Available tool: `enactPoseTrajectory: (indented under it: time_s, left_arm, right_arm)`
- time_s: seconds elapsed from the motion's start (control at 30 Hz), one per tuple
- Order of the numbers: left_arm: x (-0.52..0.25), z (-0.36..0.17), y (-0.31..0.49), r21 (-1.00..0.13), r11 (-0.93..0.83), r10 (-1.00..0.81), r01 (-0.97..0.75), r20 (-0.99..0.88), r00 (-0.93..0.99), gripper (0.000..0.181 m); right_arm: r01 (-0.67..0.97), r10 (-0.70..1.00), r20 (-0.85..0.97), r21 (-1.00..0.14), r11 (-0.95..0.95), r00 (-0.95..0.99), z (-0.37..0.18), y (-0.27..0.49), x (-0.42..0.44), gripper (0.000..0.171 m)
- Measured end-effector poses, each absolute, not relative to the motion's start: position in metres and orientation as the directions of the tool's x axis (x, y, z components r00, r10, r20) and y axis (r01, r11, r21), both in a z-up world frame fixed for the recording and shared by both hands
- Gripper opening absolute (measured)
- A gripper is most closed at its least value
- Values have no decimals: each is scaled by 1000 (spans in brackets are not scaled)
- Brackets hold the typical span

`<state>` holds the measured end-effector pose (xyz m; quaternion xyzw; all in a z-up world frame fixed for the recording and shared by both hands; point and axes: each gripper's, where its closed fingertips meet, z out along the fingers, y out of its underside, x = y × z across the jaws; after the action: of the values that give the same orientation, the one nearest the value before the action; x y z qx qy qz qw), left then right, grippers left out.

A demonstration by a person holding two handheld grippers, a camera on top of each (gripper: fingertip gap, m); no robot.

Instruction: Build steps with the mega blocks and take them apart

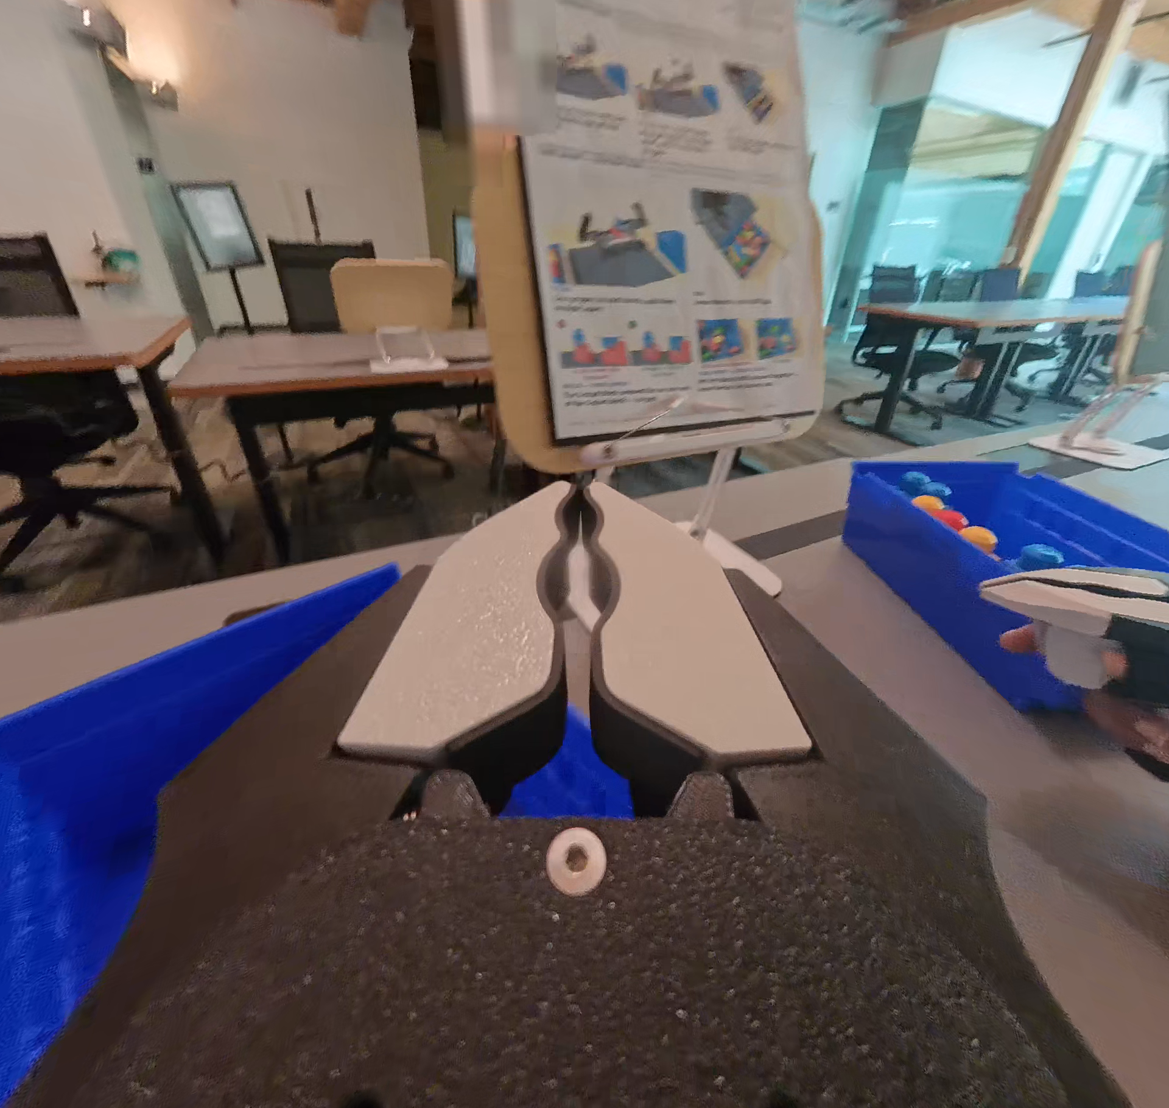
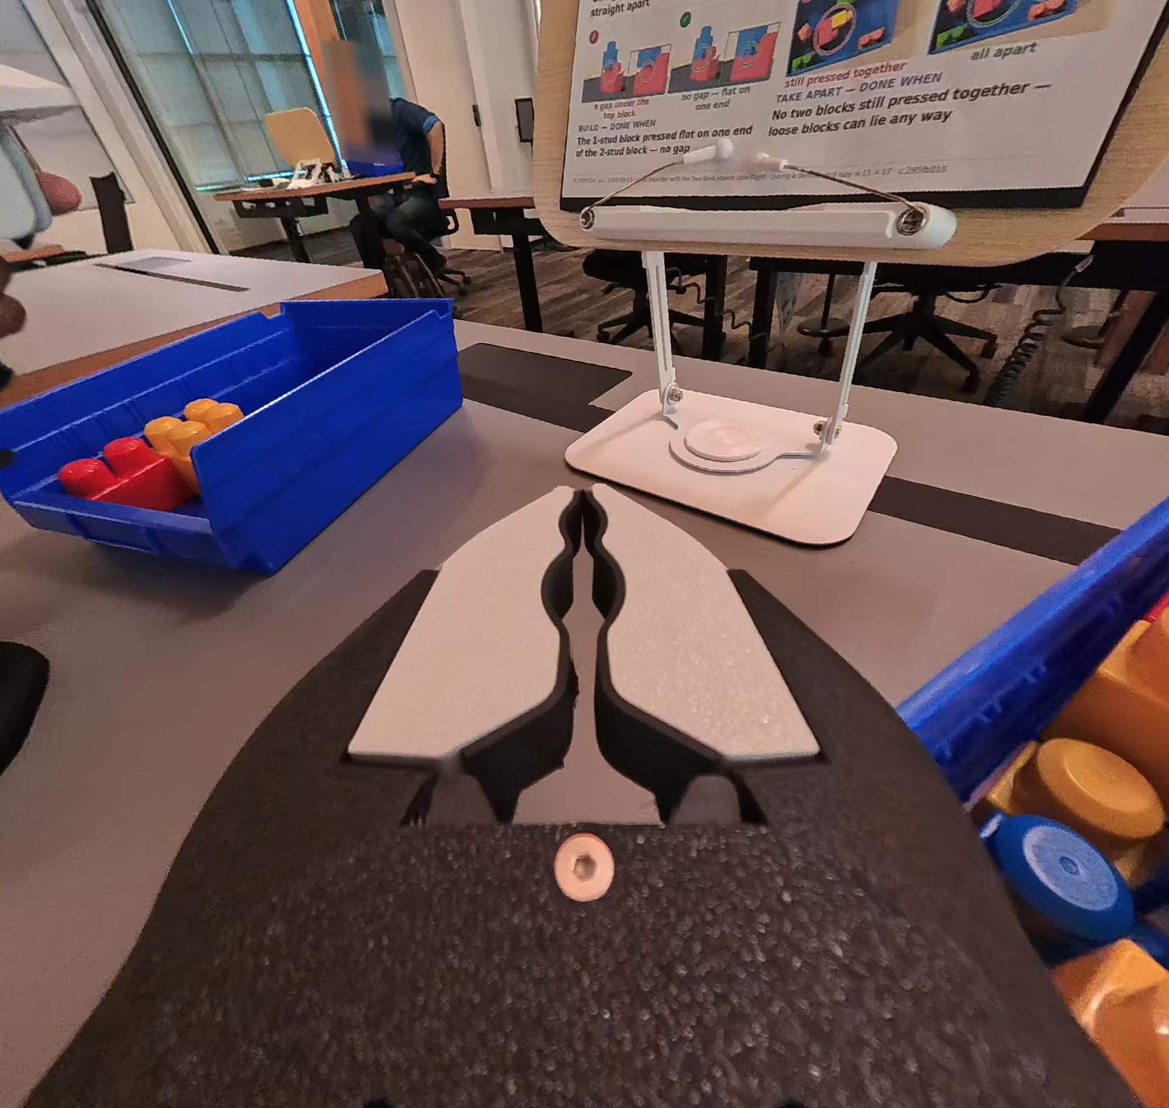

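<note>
My left gripper (image 1: 579, 497) is shut with its pads together and nothing between them, raised over a blue bin (image 1: 190, 666) at the table's left. My right gripper (image 2: 582, 497) is also shut and holds nothing, above the grey table (image 2: 316, 603). It also shows side-on in the left wrist view (image 1: 1012, 590), in front of a second blue bin (image 1: 936, 546) with blue, orange and red blocks (image 1: 949, 518). In the right wrist view a blue bin (image 2: 329, 439) at the left holds a red block (image 2: 126, 477) and an orange block (image 2: 190, 429). A bin (image 2: 1012, 654) at the right holds orange and blue blocks (image 2: 1088, 787).
A white stand (image 2: 727, 464) with an instruction sheet (image 2: 822, 65) stands at the table's back middle. Dark strips (image 2: 538, 375) run across the table top. Other desks, office chairs and a seated person (image 2: 411, 192) are in the room behind. My hands' fingertips stand some 30 cm from each other.
</note>
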<state>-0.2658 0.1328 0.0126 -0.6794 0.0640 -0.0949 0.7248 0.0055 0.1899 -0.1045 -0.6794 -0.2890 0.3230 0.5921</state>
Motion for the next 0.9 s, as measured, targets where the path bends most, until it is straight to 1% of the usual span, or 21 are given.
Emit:
enactPoseTrajectory:
  time_s: [0.07, 0.13, 0.2, 0.27, 0.33, 0.43, 0.53, 0.67, 0.9]
  left_arm:
    - [-288, 9, 138, -998, -26, -213, 63, 67, 975, 0]
    - [-308, -4, 144, -985, -167, -206, 51, 86, 975, 6]
    - [-325, -24, 149, -947, -323, -199, 3, 71, 977, 12]
    - [-342, -52, 151, -868, -494, -190, -43, 59, 980, 24]
    - [-357, -80, 149, -764, -639, -186, -87, 44, 982, 31]
    - [-375, -116, 140, -599, -787, -189, -150, 2, 982, 38]
    - [-386, -144, 131, -456, -872, -192, -178, -15, 981, 39]
    - [-391, -170, 120, -303, -927, -216, -219, -42, 975, 39]
    - [-393, -190, 113, -158, -953, -250, -259, -77, 965, 40]
  right_arm:
    - [9, 776, -96, -992, -129, 623, -104, 190, 7, 0]
    - [10, 774, -93, -992, -127, 627, -104, 191, 8, 0]
    - [11, 774, -94, -992, -129, 626, -105, 191, 8, 0]
    - [15, 775, -93, -991, -131, 625, -105, 191, 8, 0]
    - [17, 777, -93, -991, -133, 622, -106, 191, 8, 0]
    - [21, 781, -96, -990, -139, 617, -106, 190, 7, 0]
    - [20, 786, -97, -990, -137, 611, -106, 189, 7, 0]
    - [16, 791, -104, -990, -142, 603, -107, 189, 6, 0]
    - [18, 797, -111, -988, -152, 593, -108, 187, 5, 0]
